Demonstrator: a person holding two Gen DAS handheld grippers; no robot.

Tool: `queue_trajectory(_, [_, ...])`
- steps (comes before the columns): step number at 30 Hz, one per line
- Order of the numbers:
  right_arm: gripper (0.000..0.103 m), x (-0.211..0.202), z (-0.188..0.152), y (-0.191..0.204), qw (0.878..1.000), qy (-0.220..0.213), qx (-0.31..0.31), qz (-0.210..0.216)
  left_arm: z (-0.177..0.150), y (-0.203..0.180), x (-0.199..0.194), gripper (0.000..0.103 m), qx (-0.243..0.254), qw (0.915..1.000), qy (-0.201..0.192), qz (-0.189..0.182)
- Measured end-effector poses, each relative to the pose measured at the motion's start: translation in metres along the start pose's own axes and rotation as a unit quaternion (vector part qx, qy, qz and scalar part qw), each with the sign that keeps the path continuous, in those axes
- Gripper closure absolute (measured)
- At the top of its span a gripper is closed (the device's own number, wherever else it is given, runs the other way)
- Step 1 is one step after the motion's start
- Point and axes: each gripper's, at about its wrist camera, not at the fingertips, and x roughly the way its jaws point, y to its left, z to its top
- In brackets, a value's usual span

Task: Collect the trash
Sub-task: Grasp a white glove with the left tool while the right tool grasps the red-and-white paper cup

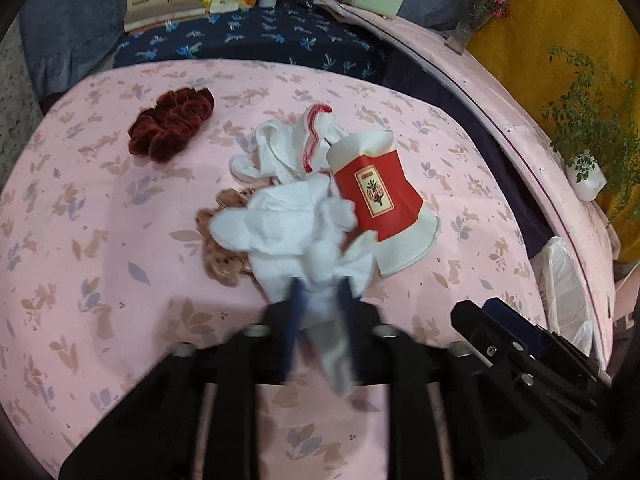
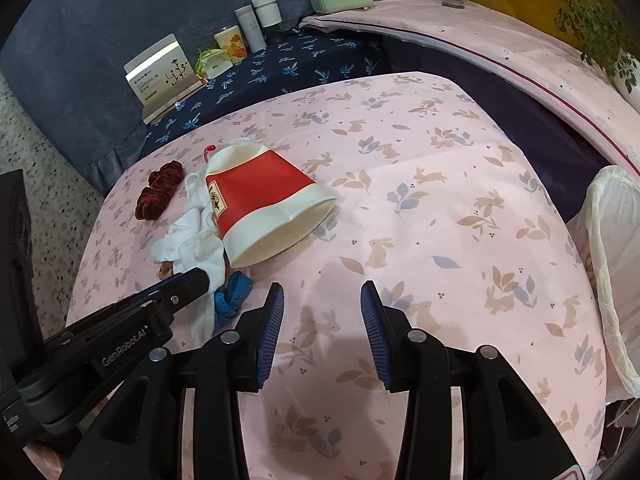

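Nearest the left wrist camera, the left gripper [image 1: 320,300] has its blue fingers clamped on a crumpled white tissue [image 1: 300,236], which bunches up just beyond the tips. Just right of the tissue, a crushed red and white paper cup [image 1: 380,196] lies on its side on the pink bedsheet [image 1: 120,240], touching a white cloth [image 1: 288,152] with red stitching behind it. A dark red scrunchie [image 1: 172,120] sits apart at the far left. The right gripper [image 2: 322,312] hovers over bare sheet, jaws spread wide with nothing between them. At the right edge, beside the bed, stands a bin lined with a white bag [image 2: 608,264].
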Motion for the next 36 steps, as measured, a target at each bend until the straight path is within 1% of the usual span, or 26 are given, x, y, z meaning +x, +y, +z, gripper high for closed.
queue_trajectory(2, [0.063,0.001,0.001,0.006,1.0,0.0,-0.007,0.004,0.0,0.005,-0.005,0.096,-0.009,0.9999,-0.007,-0.005])
queue_trajectory(7, [0.063,0.009,0.005,0.024,1.0,0.005,-0.017,0.025,0.003,0.019,-0.023,0.096,-0.025,0.9993,-0.029,-0.002])
queue_trajectory(10, [0.063,0.017,0.008,0.033,0.999,0.007,-0.021,0.033,0.005,0.028,-0.028,0.096,-0.032,0.999,-0.031,0.003])
queue_trajectory(15, [0.067,0.031,0.011,0.045,0.999,0.013,-0.021,0.046,0.006,0.036,-0.029,0.096,-0.039,0.9988,-0.03,0.008])
queue_trajectory(21, [0.086,0.041,0.013,0.054,0.998,0.019,-0.024,0.053,0.007,0.034,-0.028,0.096,-0.029,0.999,-0.029,0.017])
queue_trajectory(23, [0.098,0.042,0.014,0.055,0.998,0.02,-0.021,0.056,0.006,0.032,-0.028,0.096,-0.029,0.999,-0.028,0.017])
queue_trajectory(25, [0.102,0.04,0.015,0.054,0.998,0.016,-0.019,0.058,0.007,0.03,-0.028,0.096,-0.028,0.9991,-0.028,0.018])
queue_trajectory(30, [0.102,0.034,0.016,0.049,0.998,0.015,-0.013,0.065,0.005,0.027,-0.031,0.096,-0.028,0.999,-0.03,0.02])
queue_trajectory(32, [0.095,0.033,0.016,0.046,0.997,0.016,-0.007,0.068,0.006,0.026,-0.031,0.096,-0.028,0.999,-0.03,0.021])
queue_trajectory(34, [0.091,0.032,0.016,0.043,0.997,0.017,-0.001,0.075,0.007,0.026,-0.032,0.096,-0.026,0.9989,-0.032,0.022])
queue_trajectory(36, [0.089,0.033,0.017,0.042,0.997,0.018,0.004,0.081,0.009,0.025,-0.032,0.096,-0.023,0.9988,-0.034,0.027])
